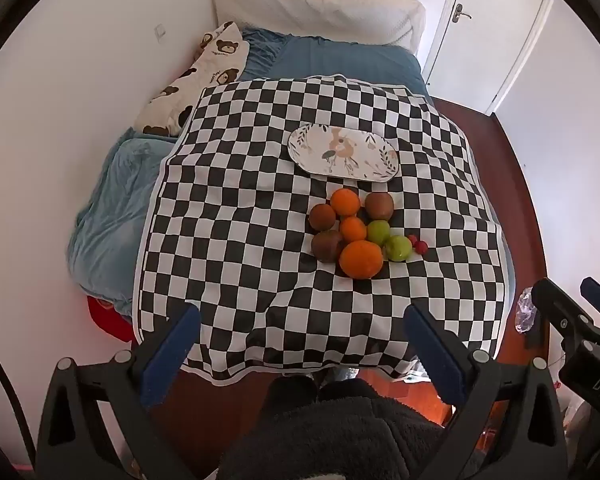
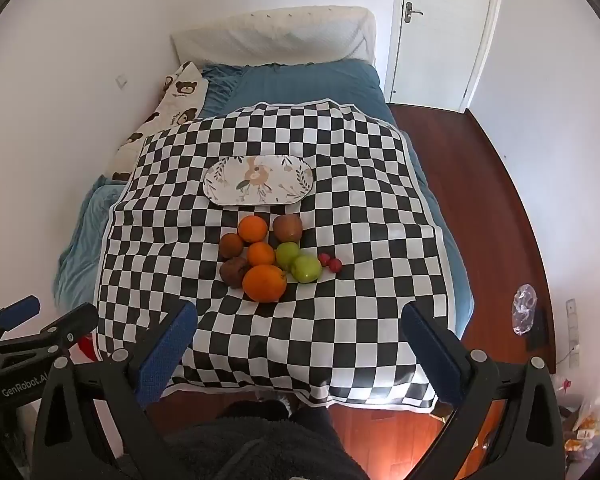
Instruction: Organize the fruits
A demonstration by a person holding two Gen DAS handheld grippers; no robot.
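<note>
A pile of fruit lies on a black-and-white checkered cloth [image 1: 236, 216] on a bed: three oranges, the biggest [image 1: 361, 259] [image 2: 265, 283] nearest me, three brown fruits [image 1: 322, 216] [image 2: 231, 245], two green apples [image 1: 398, 248] [image 2: 306, 268] and two small red fruits [image 1: 418, 243] [image 2: 332, 262]. An oval floral plate [image 1: 343, 152] [image 2: 258, 180] lies empty just beyond the pile. My left gripper [image 1: 302, 328] and right gripper [image 2: 300, 326] are both open and empty, held high over the near edge of the cloth [image 2: 380, 208], well short of the fruit.
The bed has a blue sheet [image 1: 332, 60], a bear-print pillow [image 1: 196, 80] at the left and a white headboard [image 1: 320, 8]. A wooden floor [image 2: 492, 184] runs along the right, with a crumpled plastic wrap [image 2: 523, 312] on it. A white door [image 2: 444, 32] stands behind.
</note>
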